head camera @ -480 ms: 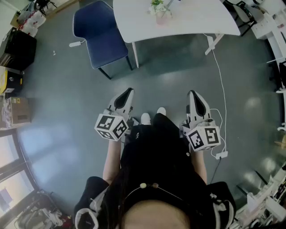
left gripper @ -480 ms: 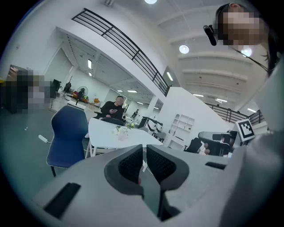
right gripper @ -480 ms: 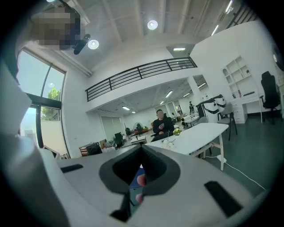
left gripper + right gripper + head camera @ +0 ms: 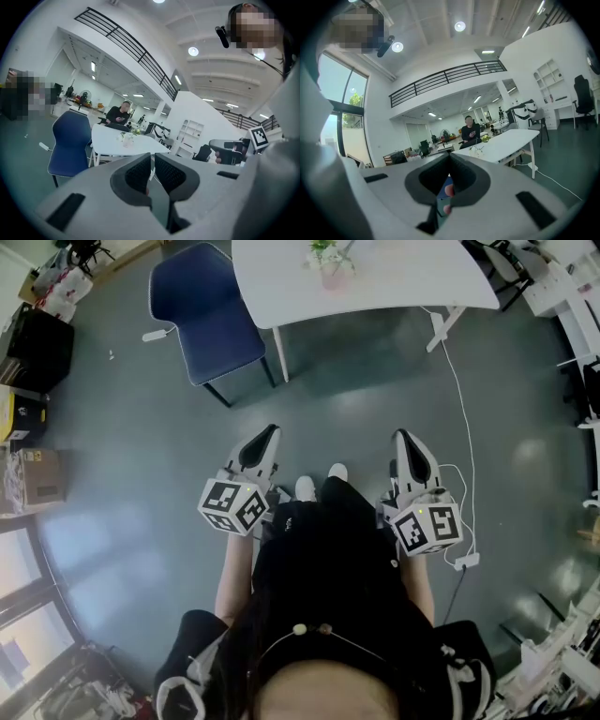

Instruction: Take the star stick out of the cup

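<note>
A small pinkish cup (image 4: 330, 273) with thin sticks and greenery stands on the white table (image 4: 394, 282), far ahead at the top of the head view. It is too small to pick out a star stick. The same cup (image 4: 127, 139) shows far off in the left gripper view, and the cup (image 4: 477, 149) is also distant in the right gripper view. My left gripper (image 4: 266, 439) and right gripper (image 4: 404, 441) are held at waist height over the grey floor, well short of the table. The left gripper (image 4: 153, 157) and right gripper (image 4: 450, 157) are both shut and hold nothing.
A blue chair (image 4: 202, 310) stands left of the table. A white cable (image 4: 459, 409) runs across the floor to a plug block (image 4: 466, 562) by my right side. A person (image 4: 469, 131) sits behind the table. A cardboard box (image 4: 37, 474) and bags lie at the far left.
The head view has shifted slightly, so the table and chair sit a little further left. Both grippers hold the same place and state.
</note>
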The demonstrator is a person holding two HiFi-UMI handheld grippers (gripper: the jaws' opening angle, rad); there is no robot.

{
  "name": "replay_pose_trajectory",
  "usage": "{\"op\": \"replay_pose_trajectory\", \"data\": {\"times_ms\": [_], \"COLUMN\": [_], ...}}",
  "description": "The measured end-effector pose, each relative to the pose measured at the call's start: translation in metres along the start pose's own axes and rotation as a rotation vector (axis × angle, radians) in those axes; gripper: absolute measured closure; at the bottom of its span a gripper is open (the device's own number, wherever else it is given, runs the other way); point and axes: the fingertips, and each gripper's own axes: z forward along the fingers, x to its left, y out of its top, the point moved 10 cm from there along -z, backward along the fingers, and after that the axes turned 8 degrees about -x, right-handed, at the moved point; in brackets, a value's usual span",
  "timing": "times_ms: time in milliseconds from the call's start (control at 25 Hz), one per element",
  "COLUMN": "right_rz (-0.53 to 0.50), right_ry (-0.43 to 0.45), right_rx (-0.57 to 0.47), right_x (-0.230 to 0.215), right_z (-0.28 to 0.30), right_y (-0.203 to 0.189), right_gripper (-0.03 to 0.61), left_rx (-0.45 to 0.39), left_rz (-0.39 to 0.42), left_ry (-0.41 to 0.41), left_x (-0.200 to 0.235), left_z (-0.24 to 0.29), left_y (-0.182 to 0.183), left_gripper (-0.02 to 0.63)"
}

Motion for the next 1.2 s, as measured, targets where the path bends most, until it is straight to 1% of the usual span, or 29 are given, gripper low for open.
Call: {"op": "replay_pose_trajectory", "data": {"times_ms": [320, 600, 800, 1000, 1200], "right_rz": [0.106, 0.124, 0.129, 0.126, 0.144], "right_ry": [0.043, 0.033, 0.038, 0.029, 0.005], "right_rx": [0.043, 0.08, 0.082, 0.061, 0.052], "right_x": [-0.008, -0.009, -0.009, -0.033, -0.078], "right_z": [-0.002, 0.001, 0.019, 0.048, 0.091], "right_y": [-0.008, -0.023, -0.026, -0.019, -0.016], "right_gripper": [0.575, 0.575, 0.575, 0.575, 0.575], "left_rx": [-0.007, -0.004, -0.003, 0.008, 0.024], "left_rz": [-0.009, -0.021, -0.031, -0.025, -0.009], "left_ry": [-0.025, -0.005, 0.026, 0.032, 0.017], "left_x": [-0.005, 0.0, 0.016, 0.027, 0.031], "left_z": [-0.001, -0.012, -0.014, 0.018, 0.079], "left_y": [-0.003, -0.006, -0.002, 0.004, 0.01], "left_gripper": [0.583, 0.583, 0.583, 0.583, 0.583]}}
